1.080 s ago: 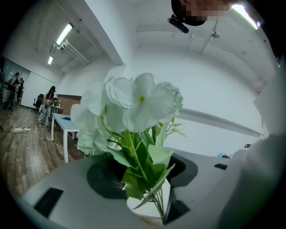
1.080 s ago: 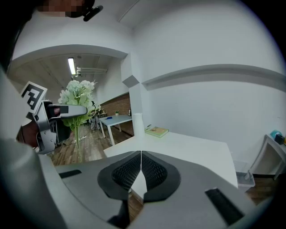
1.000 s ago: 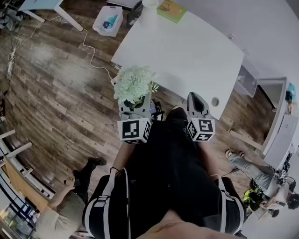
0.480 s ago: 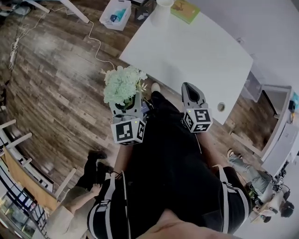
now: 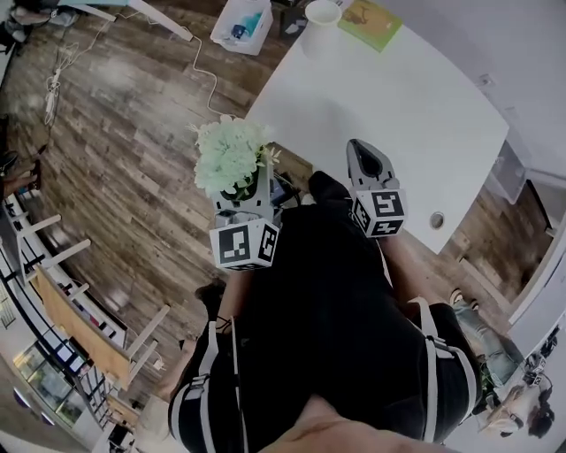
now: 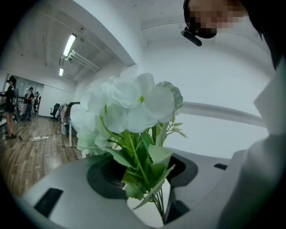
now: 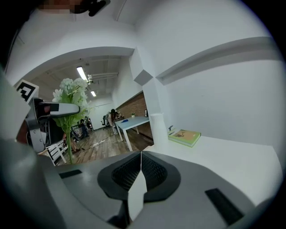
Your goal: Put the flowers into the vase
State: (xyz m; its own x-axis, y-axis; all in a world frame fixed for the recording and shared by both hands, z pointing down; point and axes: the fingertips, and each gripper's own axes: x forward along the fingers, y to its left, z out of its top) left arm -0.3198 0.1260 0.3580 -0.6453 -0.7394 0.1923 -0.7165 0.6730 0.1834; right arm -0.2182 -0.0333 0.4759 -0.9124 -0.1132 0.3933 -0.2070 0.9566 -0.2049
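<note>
A bunch of white and pale green flowers (image 5: pixel 230 157) stands upright in my left gripper (image 5: pixel 244 193), over the wooden floor just off the white table's (image 5: pixel 416 115) near corner. In the left gripper view the green stems (image 6: pixel 149 176) run down between the jaws, which are shut on them, and the blooms (image 6: pixel 129 105) fill the middle. The white vase (image 5: pixel 320 14) stands at the table's far corner; the right gripper view shows this vase (image 7: pixel 158 128) ahead. My right gripper (image 5: pixel 365 155) hovers at the table's near edge, shut and empty (image 7: pixel 140 166).
A green book (image 5: pixel 371 23) lies beside the vase. A clear plastic box (image 5: pixel 244 23) and a white cable (image 5: pixel 202 71) are on the wooden floor beyond the flowers. Wooden chairs (image 5: pixel 93 323) stand at the left. Another white table (image 7: pixel 130 122) stands farther off.
Both grippers have moved forward toward the white table, the flowers carried along in the left one. The vase has come into view at the table's far corner.
</note>
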